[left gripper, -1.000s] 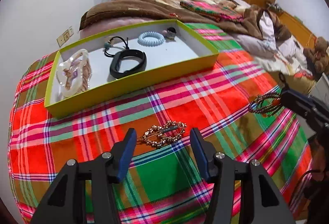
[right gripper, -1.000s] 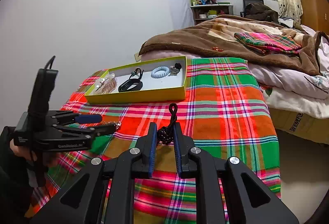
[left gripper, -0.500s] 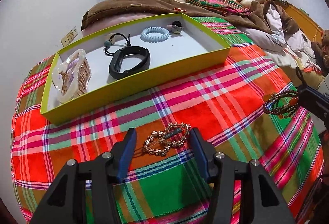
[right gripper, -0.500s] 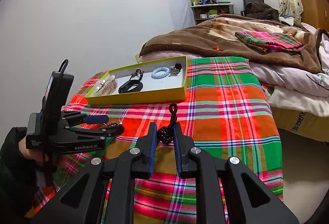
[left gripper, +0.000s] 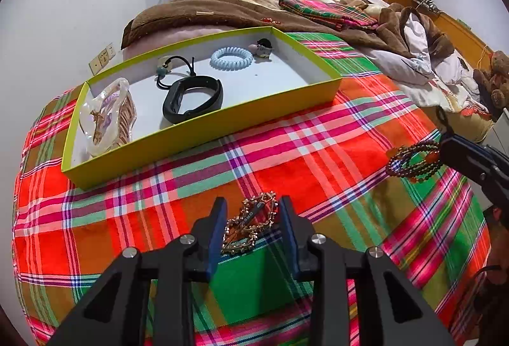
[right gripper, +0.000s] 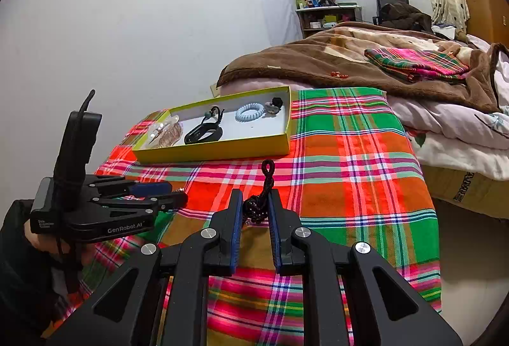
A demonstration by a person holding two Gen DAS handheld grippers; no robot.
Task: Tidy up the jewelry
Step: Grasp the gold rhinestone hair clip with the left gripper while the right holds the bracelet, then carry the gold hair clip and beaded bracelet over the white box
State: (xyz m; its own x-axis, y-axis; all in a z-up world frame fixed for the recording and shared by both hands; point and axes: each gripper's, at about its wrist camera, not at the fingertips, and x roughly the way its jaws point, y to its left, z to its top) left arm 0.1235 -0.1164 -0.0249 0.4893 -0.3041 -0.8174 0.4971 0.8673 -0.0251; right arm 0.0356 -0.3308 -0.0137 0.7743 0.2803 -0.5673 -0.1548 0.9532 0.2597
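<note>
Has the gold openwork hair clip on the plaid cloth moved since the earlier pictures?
Yes. The gold openwork hair clip has turned from lying across to more lengthwise, judged against the plaid stripes, as the left gripper jaws closed.

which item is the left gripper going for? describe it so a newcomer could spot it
On the plaid cloth, in front of the long yellow-green tray, lies a gold filigree hair clip. It sits between the fingers of the left gripper, whose jaws have just been closing around it. Unlike the tray's pieces, it is metallic, openwork, and outside the tray.
</note>
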